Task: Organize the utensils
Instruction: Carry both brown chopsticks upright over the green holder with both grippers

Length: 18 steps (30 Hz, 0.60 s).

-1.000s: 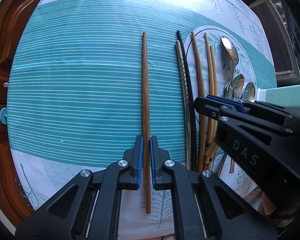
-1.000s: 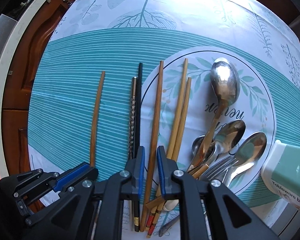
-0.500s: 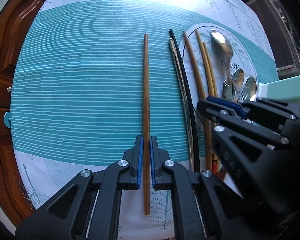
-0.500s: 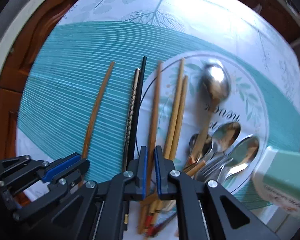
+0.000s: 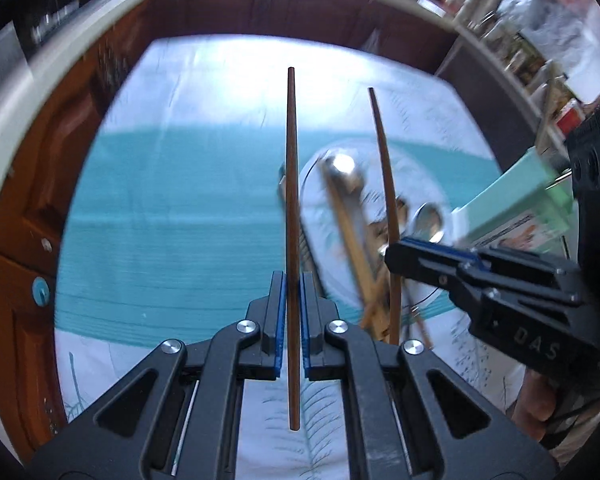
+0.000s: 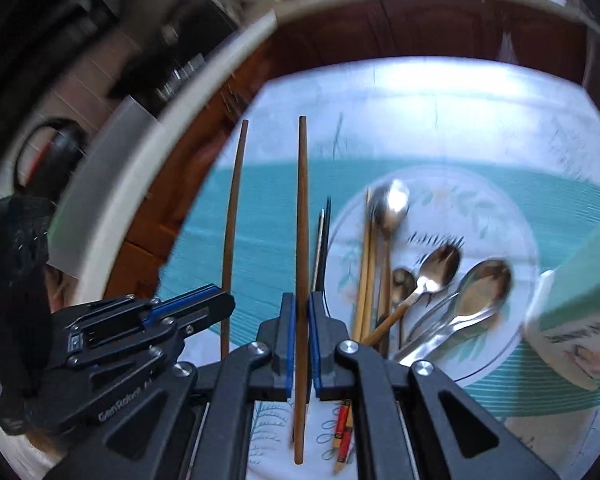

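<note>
blurred: spoons [image 5: 342, 168] | cut off: green box [image 6: 580, 312] | unreadable: box label

The table [image 5: 172, 208] is being viewed obliquely from above, along each gripper's fingers, toward the far wooden edge. The spoons [image 6: 440, 268], apparently blurred by motion, are being shared by both views.

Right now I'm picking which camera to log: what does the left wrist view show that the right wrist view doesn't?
Only left wrist: a blue knob on the wooden cabinet. Only right wrist: a red-tipped chopstick and a black chopstick. Both: the left gripper and right gripper, each shut on a brown chopstick, the spoons, and the green box.
</note>
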{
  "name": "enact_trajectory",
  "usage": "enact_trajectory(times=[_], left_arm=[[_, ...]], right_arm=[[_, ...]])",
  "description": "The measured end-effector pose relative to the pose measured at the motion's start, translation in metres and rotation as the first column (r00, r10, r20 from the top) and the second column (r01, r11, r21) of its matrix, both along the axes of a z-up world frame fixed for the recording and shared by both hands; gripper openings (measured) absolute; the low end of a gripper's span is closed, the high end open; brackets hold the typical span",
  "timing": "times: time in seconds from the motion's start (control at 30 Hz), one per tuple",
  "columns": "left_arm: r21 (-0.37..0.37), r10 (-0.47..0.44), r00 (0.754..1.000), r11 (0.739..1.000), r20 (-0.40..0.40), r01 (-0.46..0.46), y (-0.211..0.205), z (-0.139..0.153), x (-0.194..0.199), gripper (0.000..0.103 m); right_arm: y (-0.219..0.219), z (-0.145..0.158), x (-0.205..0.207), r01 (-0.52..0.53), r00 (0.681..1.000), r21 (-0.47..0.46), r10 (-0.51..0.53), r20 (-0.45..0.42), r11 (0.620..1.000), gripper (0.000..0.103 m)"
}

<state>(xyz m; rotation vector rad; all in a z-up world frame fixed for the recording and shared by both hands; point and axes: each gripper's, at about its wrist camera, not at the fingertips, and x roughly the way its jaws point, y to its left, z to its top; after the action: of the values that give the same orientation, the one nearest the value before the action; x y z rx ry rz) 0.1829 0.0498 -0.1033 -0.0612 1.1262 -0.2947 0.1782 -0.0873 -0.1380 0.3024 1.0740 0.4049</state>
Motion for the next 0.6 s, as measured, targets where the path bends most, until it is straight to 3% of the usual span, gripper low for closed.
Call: enact_trajectory(times=[0.17, 0.27, 0.37, 0.43, 0.6], left_arm=[[-0.028, -0.017, 0.985, 0.999, 0.174, 0.022, -0.012, 0.043, -0.018, 0.004], [-0.062, -0.04, 0.955, 0.996, 0.294, 0.061, -0.03, 0.077, -0.03, 0.004], [-0.106, -0.077, 0.904, 0.985, 0.42, 0.134, -0.052, 0.115, -0.039, 0.004], [-0.153, -0.1, 0.881, 0.97, 0.463, 0.19, -0.07, 0.136, -0.039, 0.004], [-0.223, -0.093, 0.82, 0.939, 0.565, 0.26, -0.109, 0.171, -0.034, 0.004]], right_arm=[[-0.034, 0.044, -0.026, 0.067, 0.97, 0.04, -0.075, 0.232, 0.997, 0.006], [-0.056, 0.068, -0.049, 0.131, 0.924, 0.04, -0.137, 0.358, 0.991, 0.006], [-0.079, 0.091, -0.068, 0.211, 0.846, 0.028, -0.196, 0.495, 0.977, 0.006], [-0.099, 0.108, -0.077, 0.264, 0.792, 0.038, -0.239, 0.562, 0.964, 0.006], [-0.132, 0.133, -0.084, 0.361, 0.688, 0.056, -0.307, 0.658, 0.931, 0.006]])
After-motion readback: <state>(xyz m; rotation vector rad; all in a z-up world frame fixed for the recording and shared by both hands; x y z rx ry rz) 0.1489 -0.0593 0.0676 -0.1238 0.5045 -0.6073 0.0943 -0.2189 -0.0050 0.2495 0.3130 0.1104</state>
